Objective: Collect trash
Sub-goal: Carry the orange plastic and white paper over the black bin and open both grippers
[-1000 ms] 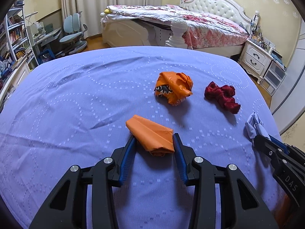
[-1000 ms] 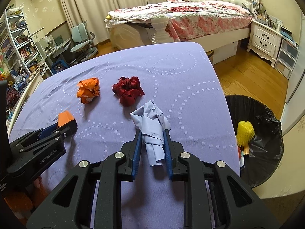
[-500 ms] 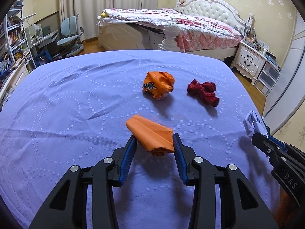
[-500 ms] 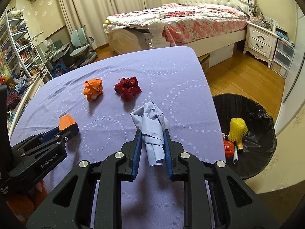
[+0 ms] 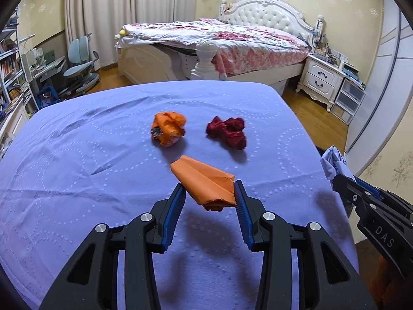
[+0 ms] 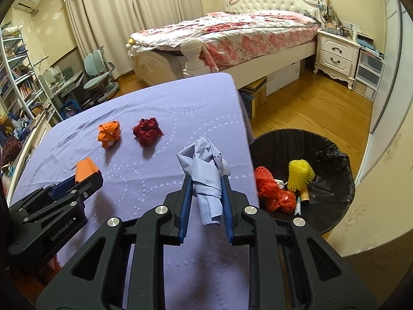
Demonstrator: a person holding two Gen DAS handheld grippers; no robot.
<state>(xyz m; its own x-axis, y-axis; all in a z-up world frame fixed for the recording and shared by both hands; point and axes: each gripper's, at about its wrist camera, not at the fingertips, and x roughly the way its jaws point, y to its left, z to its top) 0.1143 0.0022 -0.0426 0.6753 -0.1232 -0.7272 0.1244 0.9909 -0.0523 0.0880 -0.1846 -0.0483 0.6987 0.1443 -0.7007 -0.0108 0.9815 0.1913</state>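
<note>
Both pairs of jaws are clamped narrow on trash. On the left gripper (image 5: 209, 190) the blue pads press the sides of a folded orange paper wad (image 5: 206, 183), held clear above the lilac dotted tablecloth (image 5: 77, 170), where its shadow falls. On the right gripper (image 6: 206, 184) the jaws stand narrower and pinch a crumpled pale-blue paper wad (image 6: 206, 173), its loose end hanging down between the fingers.

Writing can be read on each tool only from the other's camera: "DAS" in pale letters on the right gripper's black body in the left wrist view, and "GenRobot.AI" on the left gripper's body in the right wrist view.

Two pieces lie on the cloth, just beside each other and well ahead of both grippers: a crumpled orange wrapper ball (image 5: 168, 128) and a crumpled dark-red paper ball (image 5: 228, 133).

Only the right wrist view shows the round bin with a black liner (image 6: 333, 170) on the wooden floor beside the table edge, just right of the held blue wad. Inside lie a yellow foam fruit net (image 6: 299, 174) and a red foam net (image 6: 273, 193). The left wrist view gives the fuller spread of the cloth and no bin contents.
</note>
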